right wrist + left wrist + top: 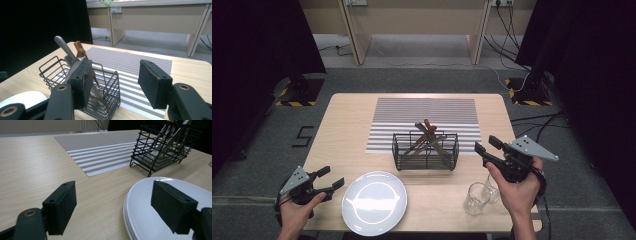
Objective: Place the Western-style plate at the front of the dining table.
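Both our grippers gape empty, left gripper (333, 178) beside the plate (374, 202), right gripper (485, 145) near the wire basket (425, 150) mid-table; we should approach the cutlery handles (65, 48) squarely; grip one only.

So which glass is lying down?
The clear glass nearer the right gripper lies tipped over; the other clear glass stands upright in front of it.

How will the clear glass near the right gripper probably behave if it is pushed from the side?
The glass stands upright and looks taller than it is wide, so a push near its rim may tip it. It seems thin and transparent, so it is probably fragile and rather light. Its smooth wall could slip between the pads, and it stands near the table edge.
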Tool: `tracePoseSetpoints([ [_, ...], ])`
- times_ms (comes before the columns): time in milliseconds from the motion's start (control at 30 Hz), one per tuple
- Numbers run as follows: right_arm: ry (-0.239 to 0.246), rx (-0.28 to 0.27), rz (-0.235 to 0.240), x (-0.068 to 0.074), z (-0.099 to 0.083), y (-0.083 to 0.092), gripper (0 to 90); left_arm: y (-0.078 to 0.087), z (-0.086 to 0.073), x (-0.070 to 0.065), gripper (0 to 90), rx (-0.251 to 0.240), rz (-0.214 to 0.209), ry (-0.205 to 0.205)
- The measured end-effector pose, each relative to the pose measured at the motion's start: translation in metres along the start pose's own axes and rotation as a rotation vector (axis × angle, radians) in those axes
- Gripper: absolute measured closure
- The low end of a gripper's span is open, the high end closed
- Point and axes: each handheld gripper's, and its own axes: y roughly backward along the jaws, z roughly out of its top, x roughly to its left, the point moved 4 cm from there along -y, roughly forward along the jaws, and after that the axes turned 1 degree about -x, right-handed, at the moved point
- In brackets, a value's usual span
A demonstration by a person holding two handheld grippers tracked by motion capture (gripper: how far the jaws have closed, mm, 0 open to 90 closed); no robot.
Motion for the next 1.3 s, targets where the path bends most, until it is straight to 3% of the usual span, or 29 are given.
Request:
tracePoseSetpoints([
  [367,0.013,0.022,0.048,0.015,-0.004,-0.010,44.5,0.004,-0.001,-0.006,21.6,0.014,-0.006,-0.028],
  [1300,0.050,0.094,0.174,0.058,-0.016,-0.044,44.3,0.009,-0.007,-0.015,22.5,0.038,-0.041,-0.022],
])
